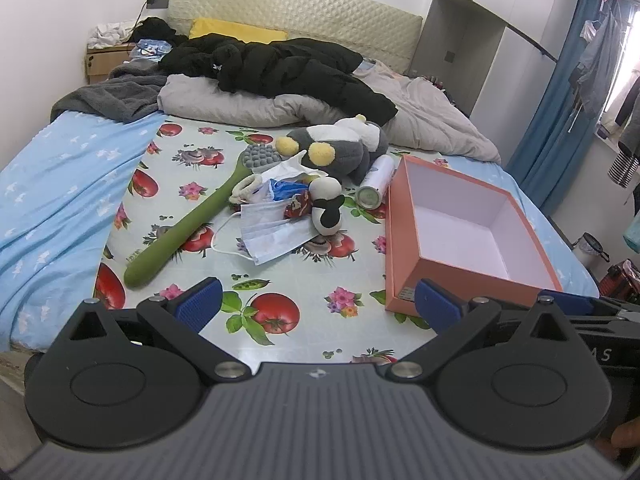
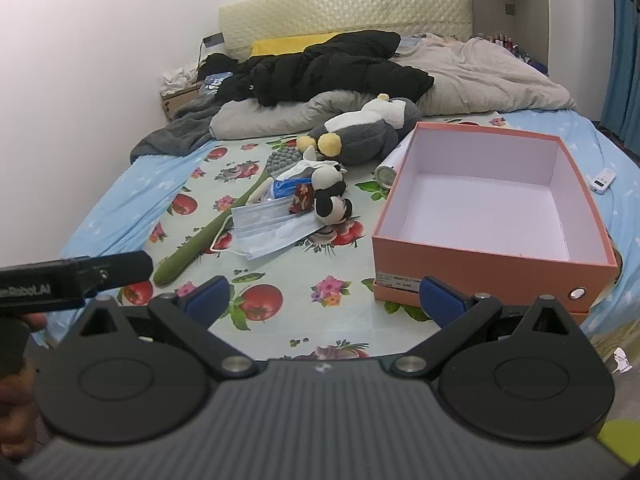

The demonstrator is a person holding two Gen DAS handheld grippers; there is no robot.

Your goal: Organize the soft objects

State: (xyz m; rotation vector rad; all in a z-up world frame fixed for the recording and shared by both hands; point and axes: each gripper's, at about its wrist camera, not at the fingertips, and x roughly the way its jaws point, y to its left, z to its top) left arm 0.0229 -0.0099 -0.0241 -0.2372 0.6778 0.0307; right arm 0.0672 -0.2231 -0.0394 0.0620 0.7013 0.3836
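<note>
**Soft toys heaped beside open box**

A red pouch (image 1: 298,206) lies half buried under the cow plush (image 1: 328,208). Left gripper (image 1: 318,300) and right gripper (image 2: 324,298) hover spread wide, empty. Pile at twelve o'clock; orange box (image 2: 492,260) at two.

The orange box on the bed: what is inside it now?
Nothing shows inside the orange box: only its bare pale floor and walls. The near wall hides a strip of the floor just behind it, so that strip cannot be checked.

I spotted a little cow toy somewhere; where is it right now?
The small cow plush lies on the fruit-print cloth mid-bed, touching the blue face masks, left of the open orange box, ahead of both grippers.
</note>
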